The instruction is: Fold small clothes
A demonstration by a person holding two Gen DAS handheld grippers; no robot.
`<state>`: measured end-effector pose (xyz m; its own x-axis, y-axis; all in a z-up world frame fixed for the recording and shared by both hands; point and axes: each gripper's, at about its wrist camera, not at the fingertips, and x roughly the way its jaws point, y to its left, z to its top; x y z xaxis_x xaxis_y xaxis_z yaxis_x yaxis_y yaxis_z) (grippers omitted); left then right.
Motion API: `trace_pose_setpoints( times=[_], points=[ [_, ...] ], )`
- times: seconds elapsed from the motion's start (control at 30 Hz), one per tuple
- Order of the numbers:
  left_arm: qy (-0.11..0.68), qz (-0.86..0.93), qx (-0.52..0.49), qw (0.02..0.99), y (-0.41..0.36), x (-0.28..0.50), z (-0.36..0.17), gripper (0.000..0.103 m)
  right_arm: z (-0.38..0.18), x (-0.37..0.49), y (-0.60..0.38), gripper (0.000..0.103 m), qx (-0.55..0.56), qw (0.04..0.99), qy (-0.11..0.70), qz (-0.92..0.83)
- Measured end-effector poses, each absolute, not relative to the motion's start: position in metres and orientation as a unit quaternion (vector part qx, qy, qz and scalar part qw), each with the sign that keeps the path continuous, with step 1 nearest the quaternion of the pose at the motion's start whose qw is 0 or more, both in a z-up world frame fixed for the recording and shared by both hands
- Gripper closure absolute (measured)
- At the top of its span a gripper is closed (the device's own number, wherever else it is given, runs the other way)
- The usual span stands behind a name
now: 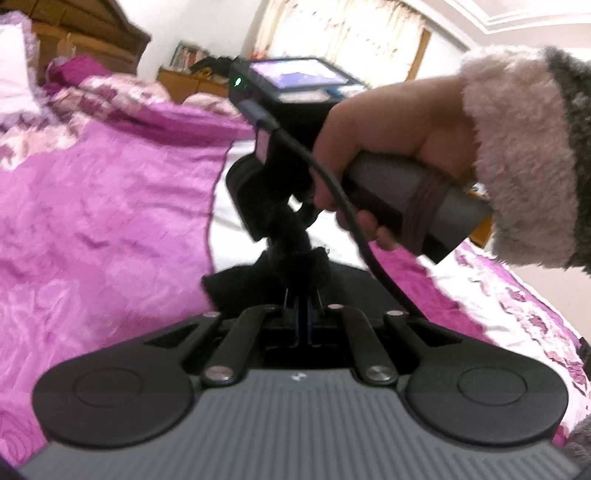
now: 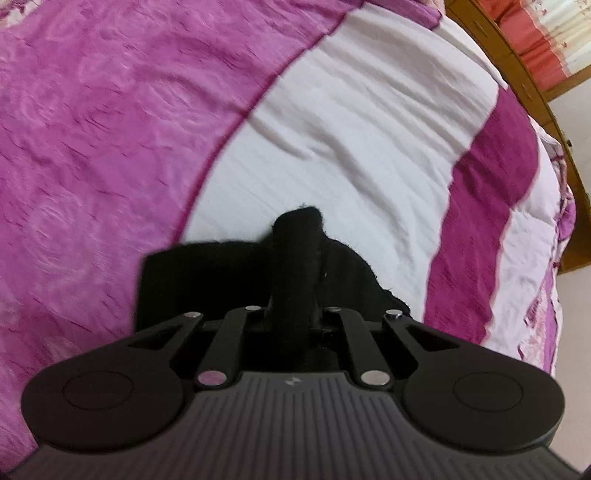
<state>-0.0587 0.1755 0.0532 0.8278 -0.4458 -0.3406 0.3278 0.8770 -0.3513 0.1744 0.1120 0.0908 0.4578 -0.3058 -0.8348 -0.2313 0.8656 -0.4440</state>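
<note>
A small black garment (image 1: 295, 258) hangs bunched between both grippers above the bed. My left gripper (image 1: 301, 295) is shut on its near end; the blue-lined fingers are pressed together under the cloth. The right gripper (image 1: 288, 218), held by a hand in a fleece sleeve, grips the same cloth from the far side just ahead. In the right wrist view the black garment (image 2: 295, 258) wraps over my right gripper (image 2: 295, 310), which is shut on it; the fingertips are hidden by the cloth. A flat part of the garment spreads left (image 2: 192, 273) over the bedspread.
The bed has a magenta quilt (image 1: 92, 206) on the left and a white panel (image 2: 351, 129) with magenta stripes on the right. A wooden headboard (image 1: 85, 33) and a bedside shelf (image 1: 192, 74) stand behind. A wooden bed frame (image 2: 517, 62) borders the far edge.
</note>
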Motion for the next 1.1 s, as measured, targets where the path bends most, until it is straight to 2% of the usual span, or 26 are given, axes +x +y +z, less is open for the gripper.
trace_pose_setpoints(
  times=[0.17,0.4,0.63,0.67,0.7,0.73,0.8,0.83,0.87,0.97,1.1],
  points=[
    [0.257,-0.195,-0.155,0.934,0.180,-0.051,0.033,0.097,0.079,0.178,0.130,0.093,-0.269,0.811,0.519,-0.020],
    [0.249,-0.204,-0.141,0.936,0.176,-0.064,0.038,0.097,0.057,0.177,0.135,0.093,-0.268,0.809,0.523,-0.011],
    [0.302,-0.135,-0.116,0.937,0.169,-0.057,0.028,0.094,0.047,0.166,0.151,0.092,-0.305,0.804,0.510,0.004],
    [0.318,-0.119,-0.111,0.934,0.169,-0.054,0.024,0.090,0.044,0.164,0.154,0.089,-0.316,0.803,0.505,0.007],
    [0.336,-0.103,-0.114,0.929,0.169,-0.051,0.019,0.085,0.042,0.162,0.156,0.080,-0.319,0.806,0.498,0.016],
    [0.349,-0.081,-0.120,0.926,0.171,-0.051,0.016,0.077,0.045,0.156,0.155,0.064,-0.305,0.822,0.479,0.037],
    [0.350,-0.054,-0.116,0.928,0.170,-0.057,0.019,0.076,0.066,0.136,0.143,0.013,-0.236,0.873,0.417,0.094],
    [0.348,-0.042,-0.109,0.930,0.167,-0.062,0.022,0.078,0.078,0.124,0.133,0.006,-0.199,0.893,0.389,0.105],
    [0.342,-0.037,-0.107,0.933,0.165,-0.066,0.025,0.078,0.091,0.111,0.121,0.003,-0.166,0.910,0.363,0.112],
    [0.300,-0.034,-0.085,0.949,0.156,-0.080,0.034,0.078,0.114,0.072,0.081,0.003,-0.117,0.934,0.317,0.117],
    [0.238,-0.033,-0.074,0.968,0.154,-0.089,0.044,0.078,0.103,0.027,0.028,0.004,-0.122,0.952,0.274,0.060]
  ],
)
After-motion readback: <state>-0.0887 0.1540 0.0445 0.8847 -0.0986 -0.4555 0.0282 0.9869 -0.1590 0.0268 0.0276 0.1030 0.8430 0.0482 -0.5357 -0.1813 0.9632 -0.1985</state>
